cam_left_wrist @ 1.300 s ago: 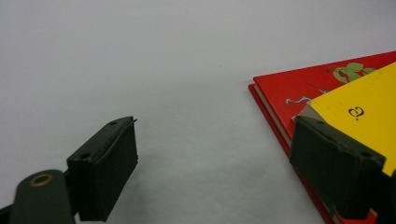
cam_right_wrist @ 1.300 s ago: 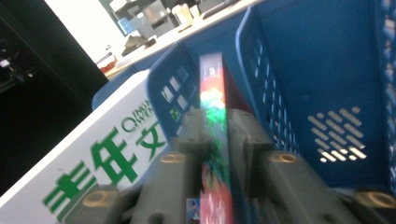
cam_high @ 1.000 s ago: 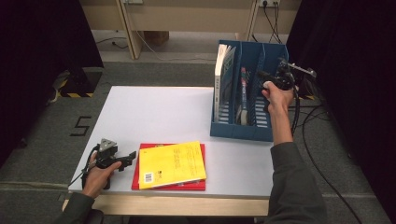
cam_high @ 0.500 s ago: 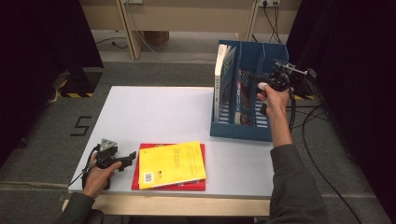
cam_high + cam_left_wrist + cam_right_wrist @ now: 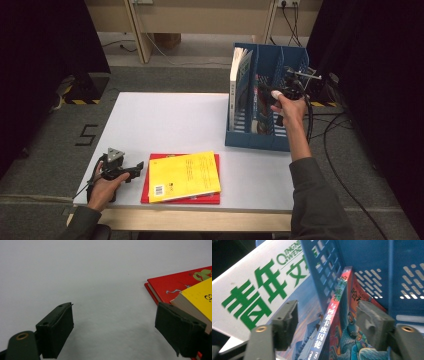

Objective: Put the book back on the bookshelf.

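- Book (image 5: 329, 322) with the blue-red spine stands upright in the middle slot of the blue file rack (image 5: 250, 137), far right of the table (image 5: 165, 120).
- Right gripper (image 5: 272, 94) held up over the rack's middle slot, forearm reaching in from the near right edge, wrist raised.
- Its jaws have just been opening; in the right gripper view they stand apart with the book's spine between them, pads not touching it.
- Left slot of the rack holds a white magazine (image 5: 240, 85) with green lettering, leaning.
- Left gripper (image 5: 135, 169) rests low at the near left table edge, jaws apart, nothing between them.
- Just beside it: yellow book (image 5: 184, 176) stacked on a red book (image 5: 150, 192), flat on the table.
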Action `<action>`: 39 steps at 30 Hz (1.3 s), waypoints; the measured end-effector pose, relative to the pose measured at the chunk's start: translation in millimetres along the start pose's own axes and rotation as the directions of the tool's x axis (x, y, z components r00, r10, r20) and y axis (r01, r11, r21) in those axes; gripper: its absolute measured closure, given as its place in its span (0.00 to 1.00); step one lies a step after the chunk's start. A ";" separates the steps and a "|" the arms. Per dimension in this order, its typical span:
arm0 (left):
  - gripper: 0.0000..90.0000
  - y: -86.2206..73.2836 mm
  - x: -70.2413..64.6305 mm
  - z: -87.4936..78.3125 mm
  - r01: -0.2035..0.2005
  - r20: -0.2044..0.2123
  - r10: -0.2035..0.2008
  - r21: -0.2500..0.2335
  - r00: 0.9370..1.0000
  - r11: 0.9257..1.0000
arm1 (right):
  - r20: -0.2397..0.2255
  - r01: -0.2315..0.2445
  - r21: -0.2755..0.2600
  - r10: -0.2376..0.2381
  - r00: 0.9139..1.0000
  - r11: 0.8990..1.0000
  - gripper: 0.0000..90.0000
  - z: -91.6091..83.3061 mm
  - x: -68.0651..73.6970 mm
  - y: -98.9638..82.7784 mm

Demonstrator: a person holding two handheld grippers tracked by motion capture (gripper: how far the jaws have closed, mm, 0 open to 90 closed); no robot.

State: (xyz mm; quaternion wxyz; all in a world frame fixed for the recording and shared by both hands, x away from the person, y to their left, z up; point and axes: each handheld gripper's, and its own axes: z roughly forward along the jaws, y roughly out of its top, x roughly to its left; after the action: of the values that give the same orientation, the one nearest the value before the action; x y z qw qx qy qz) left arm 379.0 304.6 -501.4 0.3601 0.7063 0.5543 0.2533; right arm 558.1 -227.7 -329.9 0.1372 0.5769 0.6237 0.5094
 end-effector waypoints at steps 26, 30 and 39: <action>0.16 -0.2 0.2 0.0 0.001 0.004 -0.001 -0.003 1.000 1.000 | 0.121 0.173 0.223 -0.203 0.972 0.959 0.71 43.2 13.9 -2.3; 0.16 -0.2 0.4 -0.2 -0.002 0.003 0.002 -0.004 1.000 1.000 | 0.136 0.195 0.257 -0.235 0.962 0.947 0.73 42.8 17.7 1.3; 0.16 -1.4 1.5 -1.9 0.003 0.010 -0.003 -0.006 1.000 1.000 | 0.170 0.235 0.317 -0.299 0.939 0.919 0.74 40.2 17.7 5.2</action>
State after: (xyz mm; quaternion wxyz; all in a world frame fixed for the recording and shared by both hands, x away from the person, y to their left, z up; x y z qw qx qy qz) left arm 377.2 306.6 -501.3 0.3654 0.7057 0.5527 0.2510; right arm 586.3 -194.2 -336.2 0.1855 0.5514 0.7466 0.3226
